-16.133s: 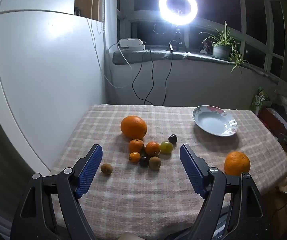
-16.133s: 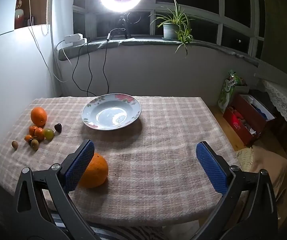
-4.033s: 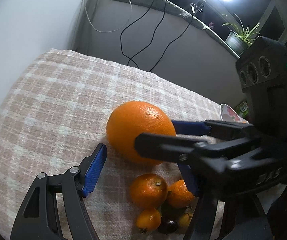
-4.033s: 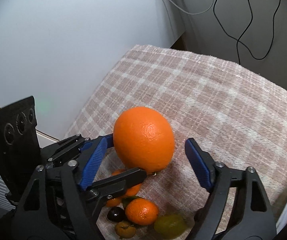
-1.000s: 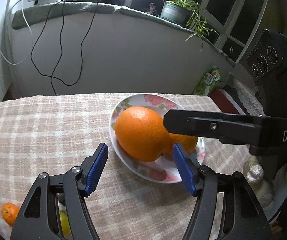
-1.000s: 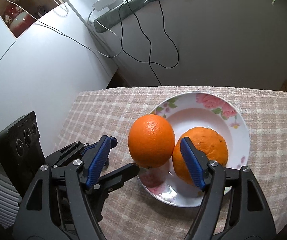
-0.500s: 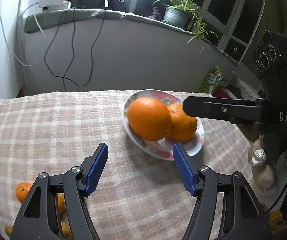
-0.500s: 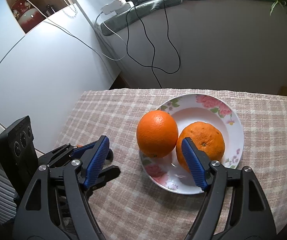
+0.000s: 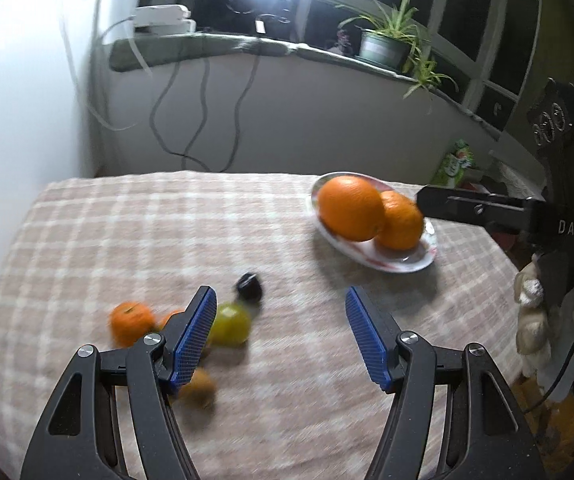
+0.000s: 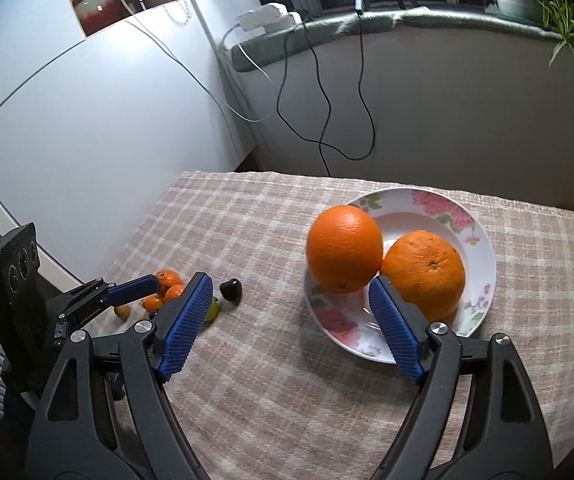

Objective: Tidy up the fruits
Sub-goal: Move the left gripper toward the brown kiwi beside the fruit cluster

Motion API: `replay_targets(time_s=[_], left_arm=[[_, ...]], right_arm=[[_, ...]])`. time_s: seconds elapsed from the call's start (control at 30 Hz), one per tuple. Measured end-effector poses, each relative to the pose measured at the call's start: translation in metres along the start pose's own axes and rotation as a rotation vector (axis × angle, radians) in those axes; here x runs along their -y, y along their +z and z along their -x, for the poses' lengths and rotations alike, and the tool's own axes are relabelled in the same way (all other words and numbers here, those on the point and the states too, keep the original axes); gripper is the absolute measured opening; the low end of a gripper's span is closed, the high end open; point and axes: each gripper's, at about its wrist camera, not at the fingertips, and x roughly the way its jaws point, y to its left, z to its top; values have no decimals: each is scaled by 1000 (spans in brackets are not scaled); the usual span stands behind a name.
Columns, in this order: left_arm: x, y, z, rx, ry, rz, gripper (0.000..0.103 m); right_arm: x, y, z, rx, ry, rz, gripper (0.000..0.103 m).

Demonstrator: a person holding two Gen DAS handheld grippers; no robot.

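Both grippers have drawn back from the floral plate (image 10: 483, 264), where two large oranges (image 10: 345, 254) now sit touching. Left gripper (image 9: 279, 334) stands open and empty above the small-fruit cluster (image 9: 229, 324); right gripper (image 10: 289, 322) is opening, nothing between its jaws. Remaining fruits appear light, round and prone to roll; a hold across the widest part seems soundest.

A home, likely a glazed balcony room: a checked cloth (image 10: 287, 360) covers the surface, a potted spider plant (image 9: 387, 44) sits on the far windowsill, cables (image 10: 327, 92) hang down the wall, and a flowered plate (image 10: 483, 248) holds oranges.
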Motion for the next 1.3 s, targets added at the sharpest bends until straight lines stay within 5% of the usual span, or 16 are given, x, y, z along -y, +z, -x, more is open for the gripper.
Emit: replay_targets(time_s=[0.53, 0.77, 1.03, 1.3], left_arm=[[-75, -67, 53, -1, 167, 107, 66], [-104, -78, 61, -3, 196, 170, 52], [-120, -83, 50, -19, 199, 201, 43], [-128, -83, 44, -23, 201, 224, 43]], right_arm=[[-49, -19, -16, -15, 6, 168, 88], [-67, -26, -36, -44, 18, 190, 87], [-69, -32, -66, -92, -17, 185, 62], [-71, -32, -95, -134, -46, 202, 57]])
